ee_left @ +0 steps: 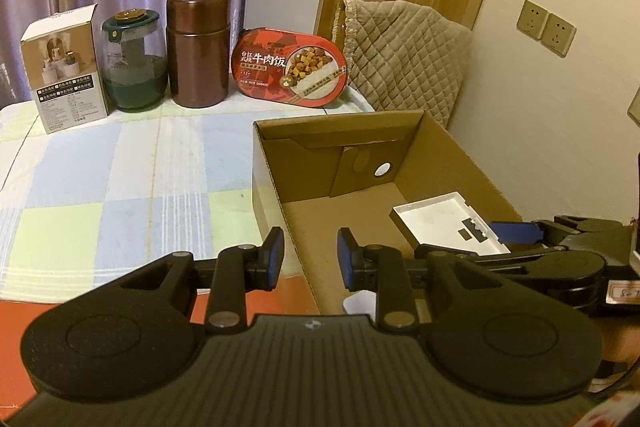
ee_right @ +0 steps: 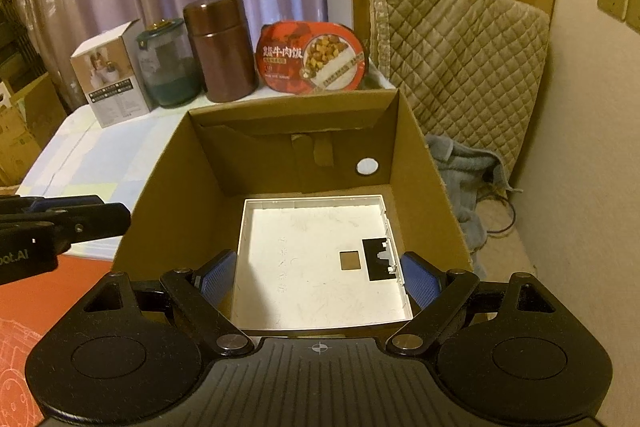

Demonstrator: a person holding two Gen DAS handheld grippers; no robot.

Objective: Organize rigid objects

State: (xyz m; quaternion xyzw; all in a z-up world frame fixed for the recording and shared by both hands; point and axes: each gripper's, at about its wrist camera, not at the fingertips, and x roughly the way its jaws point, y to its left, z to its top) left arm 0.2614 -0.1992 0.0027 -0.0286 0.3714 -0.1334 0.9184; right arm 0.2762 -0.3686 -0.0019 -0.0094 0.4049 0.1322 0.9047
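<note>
While four containers line table, one tray fills box.

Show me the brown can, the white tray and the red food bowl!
brown can [ee_left: 199,55], left wrist view, on its side wall.
white tray [ee_right: 316,267], right wrist view, on its flat bottom.
red food bowl [ee_left: 292,67], left wrist view, on its printed lid.
</note>
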